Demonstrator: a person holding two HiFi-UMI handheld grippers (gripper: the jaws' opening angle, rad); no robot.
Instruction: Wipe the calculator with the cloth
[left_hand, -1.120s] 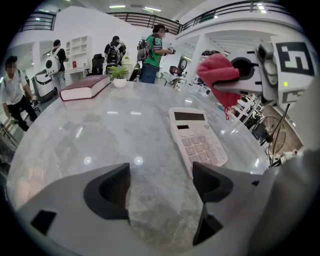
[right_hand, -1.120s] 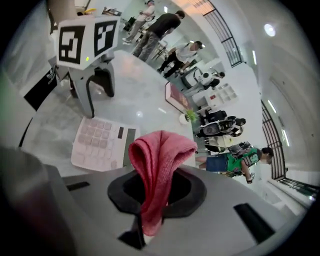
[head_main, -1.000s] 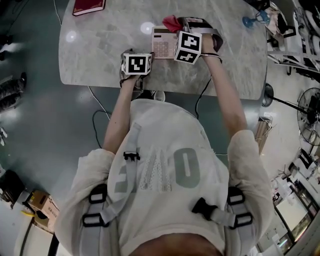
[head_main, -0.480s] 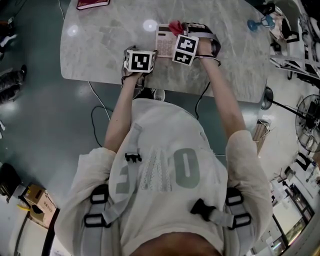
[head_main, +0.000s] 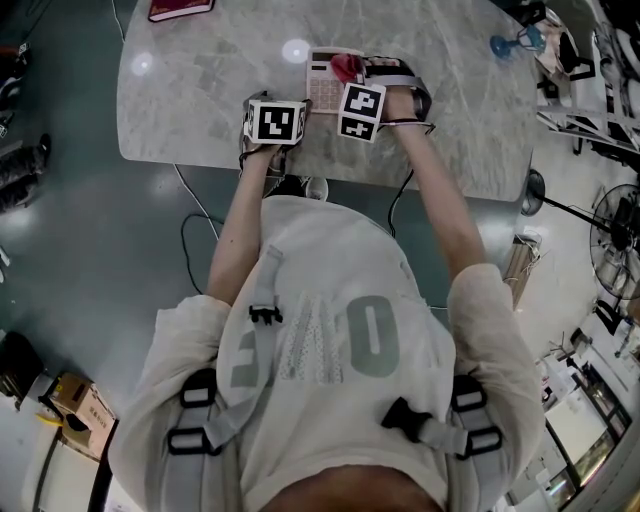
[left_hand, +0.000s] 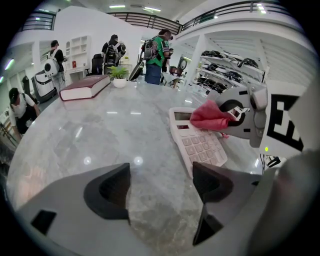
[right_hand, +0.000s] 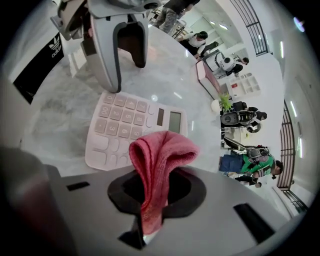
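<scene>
Marble table (head_main: 200, 85): right gripper (right_hand: 150, 195) jaws pinch red cloth (right_hand: 162, 147) over calculator (right_hand: 120, 125); left gripper (left_hand: 160, 190) jaws wide apart.

1. The table (head_main: 200, 90) is bare marble left of the calculator (head_main: 322, 88), open as far as a red book (head_main: 180, 9) at the far left edge.
2. The left gripper (left_hand: 162, 192), jaws apart and empty, blocks the calculator's near left side.
3. The right gripper (right_hand: 150, 200), clamped on a red cloth (right_hand: 160, 150), blocks the calculator's far right corner.
4. Farther right, the table is open up to a small blue object (head_main: 505, 43).
</scene>
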